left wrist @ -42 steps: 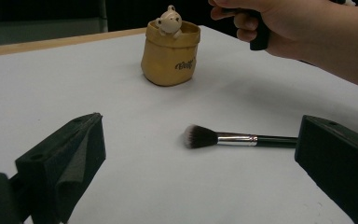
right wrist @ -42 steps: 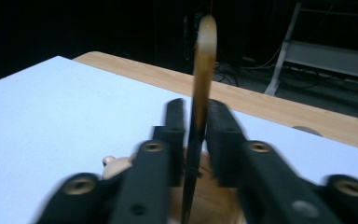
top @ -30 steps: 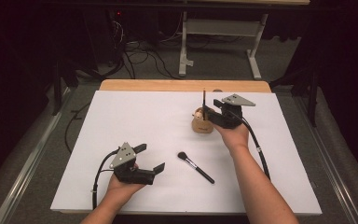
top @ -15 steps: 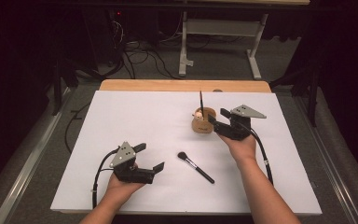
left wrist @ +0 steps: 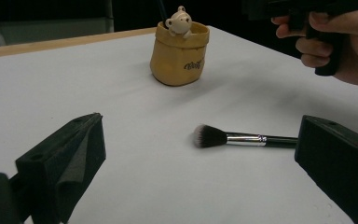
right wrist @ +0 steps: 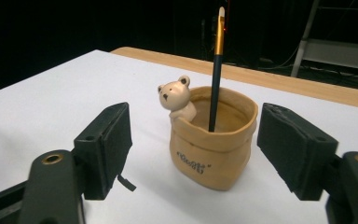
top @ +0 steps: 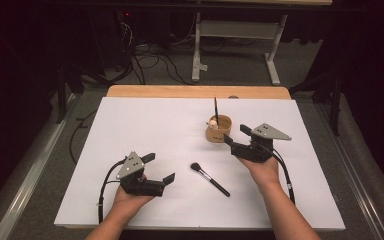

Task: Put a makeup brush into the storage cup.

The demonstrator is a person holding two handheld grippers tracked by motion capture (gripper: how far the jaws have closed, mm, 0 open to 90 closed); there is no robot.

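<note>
A tan pouch-shaped holder [top: 219,131] with a small bear figure [right wrist: 175,96] on its rim stands right of centre on the white table top [top: 145,120]. A thin dark brush [right wrist: 215,74] stands upright inside it. My right gripper [top: 236,135] sits just right of the holder, not touching it. Its jaws have just been opening and nothing is between the pads [right wrist: 114,140]. A powder brush [top: 210,179] lies flat near the front, bristles to the left. My left gripper [top: 161,167] rests open to its left, and in the left gripper view the brush [left wrist: 242,138] lies ahead of the jaws.
A bare wooden strip [top: 180,91] runs along the table's far edge. Beyond it on the floor are cables [top: 145,55] and a metal frame [top: 235,35]. In the left gripper view, the person's right hand [left wrist: 340,42] is at the upper right.
My right gripper has drawn back from the holder toward the right and the near side, with its jaws wider. The thin brush stays standing in the holder. The left gripper has not moved.
</note>
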